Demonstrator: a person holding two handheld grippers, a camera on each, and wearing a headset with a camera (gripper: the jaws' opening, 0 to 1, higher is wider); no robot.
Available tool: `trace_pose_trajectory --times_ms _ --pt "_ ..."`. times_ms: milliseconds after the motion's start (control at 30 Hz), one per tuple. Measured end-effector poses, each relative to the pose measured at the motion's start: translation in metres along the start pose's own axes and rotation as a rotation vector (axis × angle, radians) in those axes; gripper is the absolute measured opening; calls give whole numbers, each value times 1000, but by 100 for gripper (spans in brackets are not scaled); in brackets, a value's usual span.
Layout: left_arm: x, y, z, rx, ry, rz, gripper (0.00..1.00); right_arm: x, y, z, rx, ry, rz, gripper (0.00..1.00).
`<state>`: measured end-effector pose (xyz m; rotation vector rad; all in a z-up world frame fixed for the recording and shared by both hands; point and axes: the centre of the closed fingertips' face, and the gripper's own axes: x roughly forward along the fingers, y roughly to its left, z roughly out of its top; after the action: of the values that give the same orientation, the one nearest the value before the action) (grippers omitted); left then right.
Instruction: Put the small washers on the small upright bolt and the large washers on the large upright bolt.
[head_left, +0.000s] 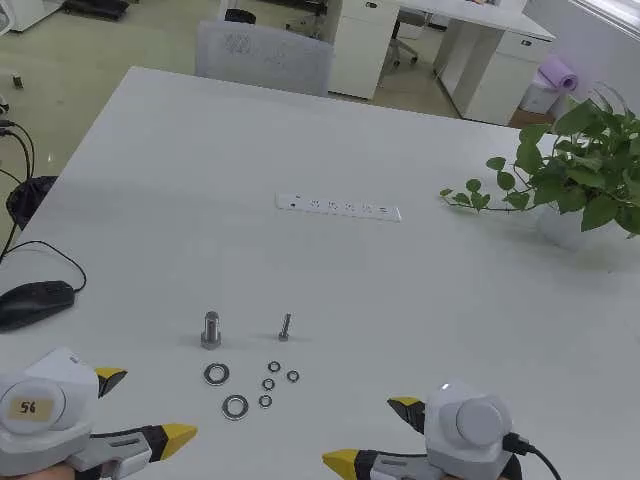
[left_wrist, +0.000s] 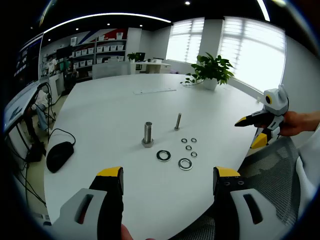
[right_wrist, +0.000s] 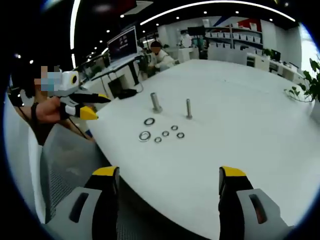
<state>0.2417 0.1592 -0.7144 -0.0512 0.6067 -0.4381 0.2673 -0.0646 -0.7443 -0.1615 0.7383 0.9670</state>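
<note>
Steel small washers and large washers sit loose on the counter near the small bolt and large bolt, left gripper and right gripper gaping empty, so step one's probably pinching a flat washer.

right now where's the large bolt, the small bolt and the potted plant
large bolt (head_left: 211, 327), head view, on its upright shaft
small bolt (head_left: 285, 326), head view, mid shaft
potted plant (head_left: 588, 168), head view, on its leaves

Smooth matt table, 2 metal bolts, 6 shiny washers, perhaps plastic mouse
</note>
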Motion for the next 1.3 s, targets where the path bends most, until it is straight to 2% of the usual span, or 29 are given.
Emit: trace_pose_trajectory --times_ms 733,1300 --pt "0 -4 -2 26 13 -12 72 -5 -4 -7 20 2 -11 80" --pt "-3 -5 -7 19 18 -6 72 -7 -7 -12 36 6 -23 80"
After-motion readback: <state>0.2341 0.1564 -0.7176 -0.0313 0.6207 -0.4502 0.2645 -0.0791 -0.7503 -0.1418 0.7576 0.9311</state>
